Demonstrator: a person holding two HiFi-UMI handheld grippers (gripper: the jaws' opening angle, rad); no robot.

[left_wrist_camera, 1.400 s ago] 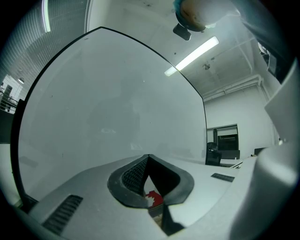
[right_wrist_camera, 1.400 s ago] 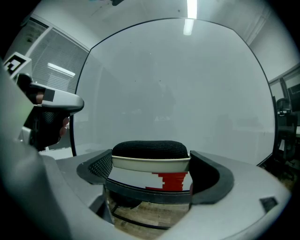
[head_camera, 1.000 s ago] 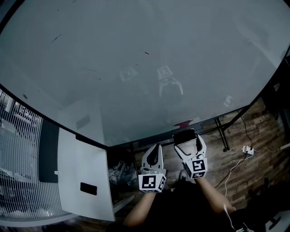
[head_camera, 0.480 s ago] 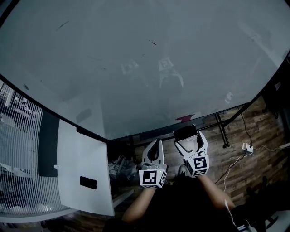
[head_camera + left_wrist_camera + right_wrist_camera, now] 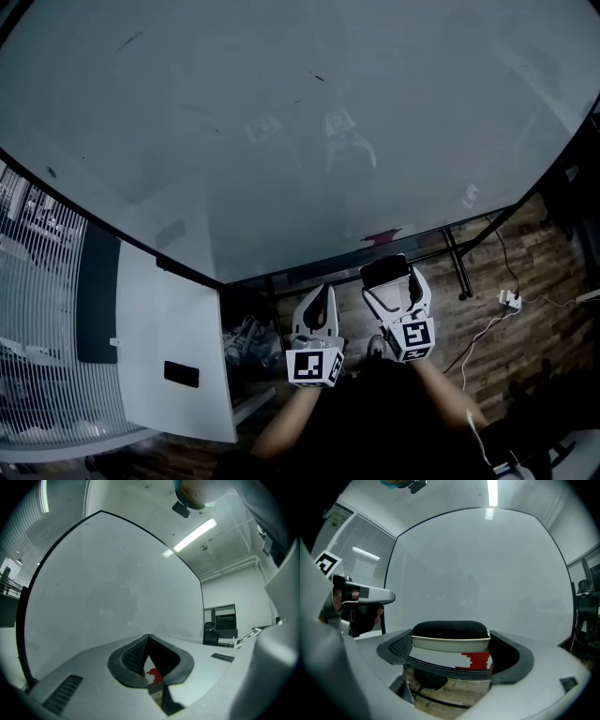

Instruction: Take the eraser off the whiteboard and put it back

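The big whiteboard (image 5: 281,122) fills most of the head view, and its lower edge lies just beyond both grippers. My right gripper (image 5: 386,274) is shut on the eraser (image 5: 385,270), holding it below that edge and off the board. In the right gripper view the eraser (image 5: 450,637) shows black felt over a white body and spans the jaws of the right gripper (image 5: 450,641), facing the whiteboard (image 5: 478,573). My left gripper (image 5: 319,305) is shut and empty beside it. The tips of the left gripper (image 5: 148,638) meet in front of the whiteboard (image 5: 112,588).
A small red patch (image 5: 380,236) sits at the board's lower edge. The board's black stand legs (image 5: 457,267) run down to a wooden floor with a power strip and cables (image 5: 507,300). A white cabinet panel (image 5: 159,356) and slatted blinds (image 5: 37,309) stand at the left.
The right gripper, with the eraser in it, has edged slightly up toward the board's lower edge. The left gripper has stayed shut beside it.
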